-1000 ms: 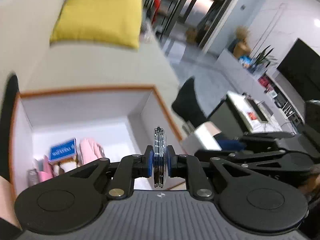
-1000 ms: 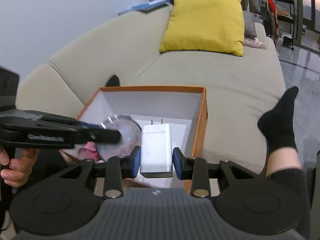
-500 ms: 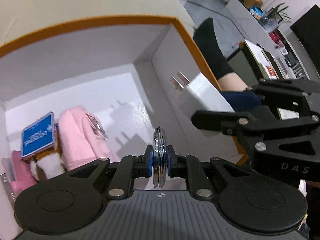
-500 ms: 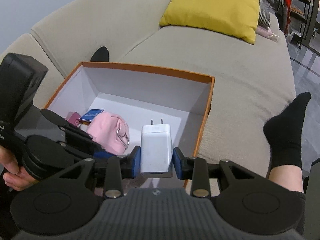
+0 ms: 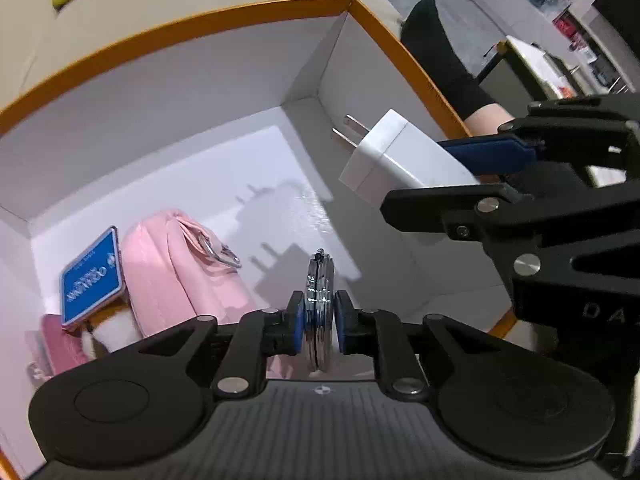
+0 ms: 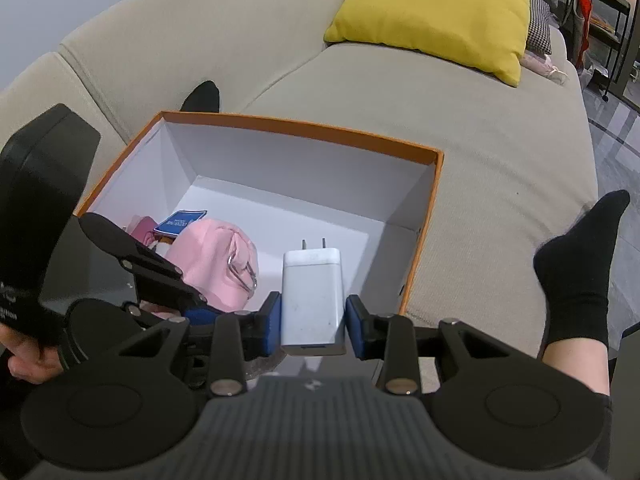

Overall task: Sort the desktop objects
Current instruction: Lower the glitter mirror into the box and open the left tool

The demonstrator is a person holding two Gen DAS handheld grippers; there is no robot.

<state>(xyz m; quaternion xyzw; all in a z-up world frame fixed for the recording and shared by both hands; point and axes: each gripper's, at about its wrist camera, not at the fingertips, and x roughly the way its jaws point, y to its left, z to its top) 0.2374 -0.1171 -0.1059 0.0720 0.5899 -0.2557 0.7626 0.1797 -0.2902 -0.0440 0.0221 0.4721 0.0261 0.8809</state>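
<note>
Along the left wall of the orange-rimmed box (image 5: 200, 28), which is set on a beige sofa (image 6: 480, 140), a blue card (image 5: 91, 276) is seen propped at a tilt over a small pink and white item that cannot be made out. Just to the right of the card, a pink pouch (image 5: 176, 272) with a metal ring is laid on the white floor of the box, touching the card's edge.

Near the front edge of the box, at its middle, a thin round disc (image 5: 319, 304) is stood on edge between the jaws of the left gripper (image 5: 318, 316). These jaws have just been opening. The disc is flanked by the blue pads, and a thin gap is seen at the right-hand pad, so the grip is taken as released.

Further right, above the front right corner of the box, a white charger (image 5: 400, 160) is clenched in the right gripper (image 6: 313, 320). Its flat sides are pressed by both pads, and its two prongs are pointed towards the far wall. It is held clear of the floor, where its shadow is cast.

Beyond the right wall of the box, a foot in a black sock (image 6: 576, 264) is rested on the sofa. A yellow cushion (image 6: 436, 8) is leaned at the far end.
</note>
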